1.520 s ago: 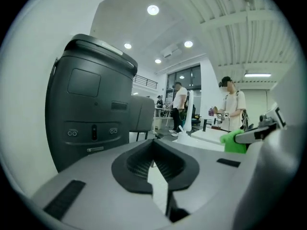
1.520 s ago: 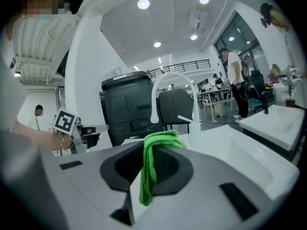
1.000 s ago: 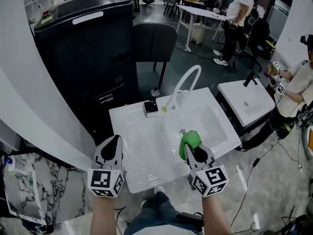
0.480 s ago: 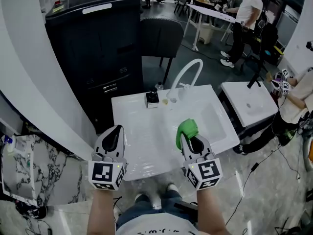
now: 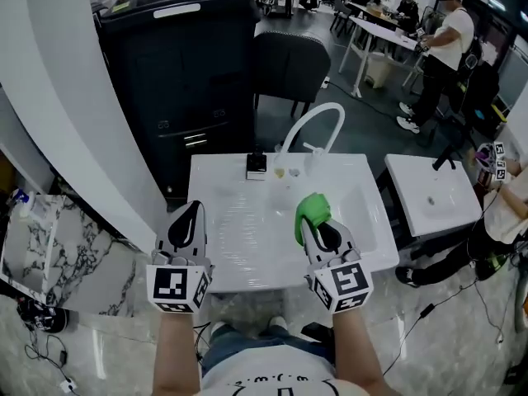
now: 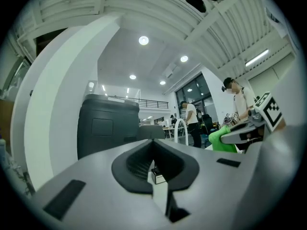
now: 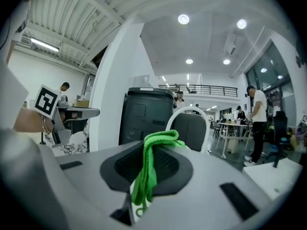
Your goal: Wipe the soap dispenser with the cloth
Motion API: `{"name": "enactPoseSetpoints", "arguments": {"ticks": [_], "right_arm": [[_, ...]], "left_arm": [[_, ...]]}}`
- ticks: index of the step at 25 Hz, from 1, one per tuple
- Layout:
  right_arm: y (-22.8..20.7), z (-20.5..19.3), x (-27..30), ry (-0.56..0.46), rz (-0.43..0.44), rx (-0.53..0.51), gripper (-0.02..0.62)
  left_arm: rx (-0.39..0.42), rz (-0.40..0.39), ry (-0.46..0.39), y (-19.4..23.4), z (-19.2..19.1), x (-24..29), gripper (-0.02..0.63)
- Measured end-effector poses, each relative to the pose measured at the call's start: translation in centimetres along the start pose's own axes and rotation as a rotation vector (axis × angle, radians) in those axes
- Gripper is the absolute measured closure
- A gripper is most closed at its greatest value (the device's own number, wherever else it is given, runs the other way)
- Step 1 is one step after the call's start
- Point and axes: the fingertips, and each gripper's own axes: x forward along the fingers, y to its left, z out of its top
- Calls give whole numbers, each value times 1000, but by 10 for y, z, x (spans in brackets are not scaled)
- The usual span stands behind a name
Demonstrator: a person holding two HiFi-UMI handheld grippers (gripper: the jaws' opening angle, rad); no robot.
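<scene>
The soap dispenser, a small square bottle with a black pump, stands at the back of the white sink, left of the faucet. My right gripper is shut on a bright green cloth, which bunches over its tips above the basin's left side. In the right gripper view the cloth hangs down between the closed jaws of that gripper. My left gripper is shut and empty over the sink's left edge. Its own view shows the dispenser far ahead of the left gripper.
A white arched faucet rises behind the basin. A tall black cabinet and a dark chair stand beyond the sink. A second white sink sits to the right, with people nearby. A white wall curves along the left.
The head view has pulled back, so the sink looks smaller. Both grippers rose a little and shifted over the sink's front half. The right gripper still holds the cloth.
</scene>
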Motion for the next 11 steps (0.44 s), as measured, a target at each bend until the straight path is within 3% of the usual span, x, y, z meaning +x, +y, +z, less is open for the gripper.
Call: {"name": "enactPoseSetpoints", "arguments": {"ticks": [11], "right_arm": [[-41,-9,-12,-26,101,-22,549]], "left_arm": [[23,71,-21,-60,4,15,591]]}}
